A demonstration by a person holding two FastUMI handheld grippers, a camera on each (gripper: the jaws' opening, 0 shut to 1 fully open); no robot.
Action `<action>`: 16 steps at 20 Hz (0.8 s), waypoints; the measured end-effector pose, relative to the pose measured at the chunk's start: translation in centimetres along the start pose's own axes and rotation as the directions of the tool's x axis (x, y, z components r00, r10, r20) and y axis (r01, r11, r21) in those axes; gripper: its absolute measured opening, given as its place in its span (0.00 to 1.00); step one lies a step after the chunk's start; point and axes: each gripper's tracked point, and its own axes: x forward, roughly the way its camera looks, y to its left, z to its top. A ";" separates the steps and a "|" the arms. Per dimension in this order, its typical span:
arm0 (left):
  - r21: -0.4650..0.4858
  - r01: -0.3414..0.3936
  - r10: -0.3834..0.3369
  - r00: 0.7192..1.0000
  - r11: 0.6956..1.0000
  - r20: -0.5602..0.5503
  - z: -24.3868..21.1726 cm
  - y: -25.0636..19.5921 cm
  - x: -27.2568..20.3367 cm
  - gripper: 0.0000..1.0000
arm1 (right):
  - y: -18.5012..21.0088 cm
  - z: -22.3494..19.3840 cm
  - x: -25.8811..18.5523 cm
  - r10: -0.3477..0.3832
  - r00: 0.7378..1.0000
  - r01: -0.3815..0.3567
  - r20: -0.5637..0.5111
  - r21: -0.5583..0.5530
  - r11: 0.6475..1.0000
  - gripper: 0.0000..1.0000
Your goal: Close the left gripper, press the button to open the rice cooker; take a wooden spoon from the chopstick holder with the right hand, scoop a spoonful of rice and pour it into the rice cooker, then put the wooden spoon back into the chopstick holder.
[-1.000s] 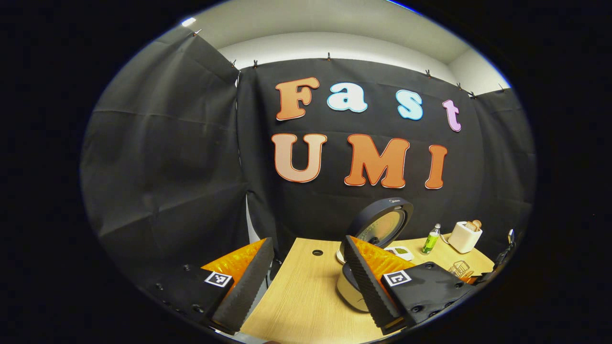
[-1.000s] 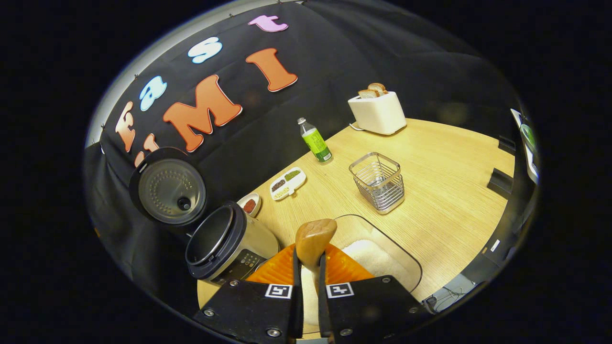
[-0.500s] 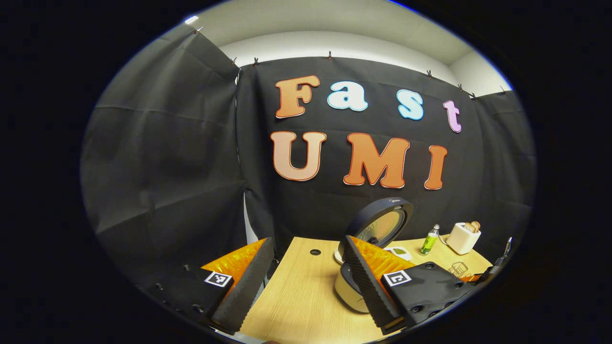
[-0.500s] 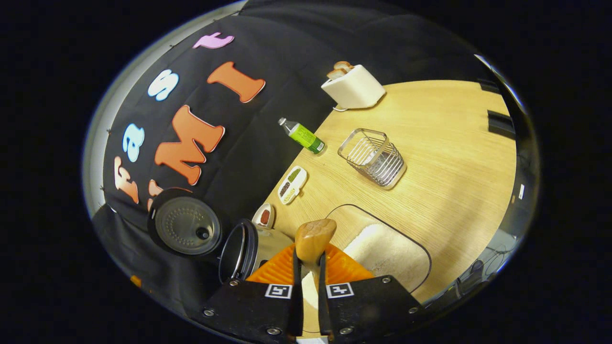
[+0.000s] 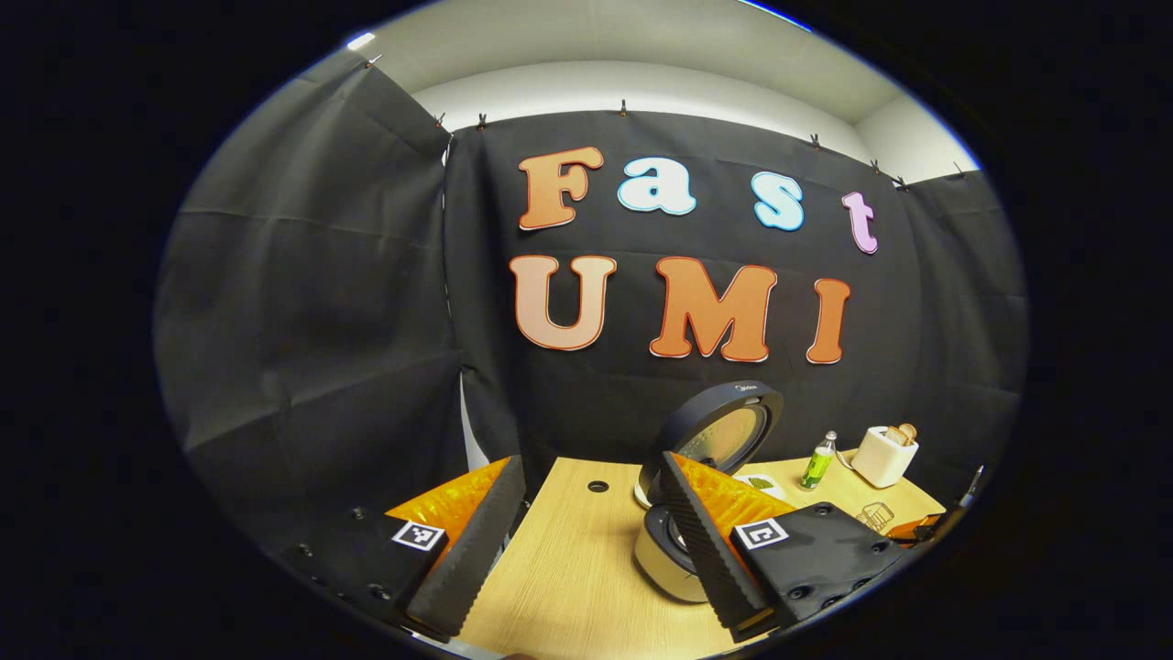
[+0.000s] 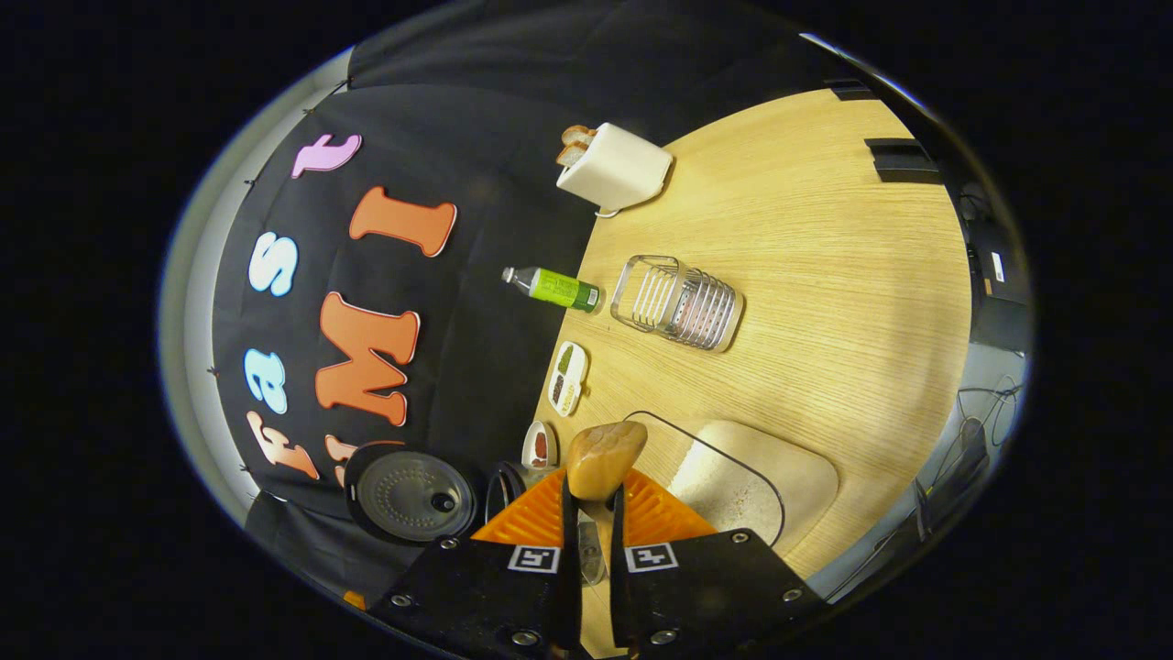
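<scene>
Across the wooden table, the right gripper, clamped on the wooden spoon, has rolled sideways toward the open rice cooker, suggesting pouring, while the left gripper stays spread.

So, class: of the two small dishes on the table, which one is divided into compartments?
The long white dish near the green bottle: it holds separate sections of grains. The round dish beside the rice cooker has one filling.

Black cloth hangs clipped as the booth's walls around a light wooden bench; above the cloth runs a white wall and pale ceiling
</scene>
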 end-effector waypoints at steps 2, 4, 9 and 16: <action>0.002 0.000 0.000 1.000 1.000 0.004 0.1 -0.2 -0.2 1.00 | 0.5 0.5 -0.5 0.010 1.000 -0.010 0.000 0.018 1.000 0.12; 0.001 0.002 -0.002 1.000 1.000 0.006 0.2 -0.3 -0.1 0.99 | 1.2 1.0 -1.1 0.024 1.000 -0.024 -0.003 0.046 0.999 0.12; 0.008 0.005 -0.005 1.000 1.000 0.016 0.5 -0.6 0.0 0.97 | 3.0 1.6 -2.3 0.026 1.000 -0.025 -0.012 0.080 0.996 0.12; -0.034 0.029 -0.027 0.999 0.999 0.036 1.2 -1.6 0.2 0.97 | 9.3 3.5 -3.8 0.094 0.996 -0.093 -0.009 0.059 0.994 0.12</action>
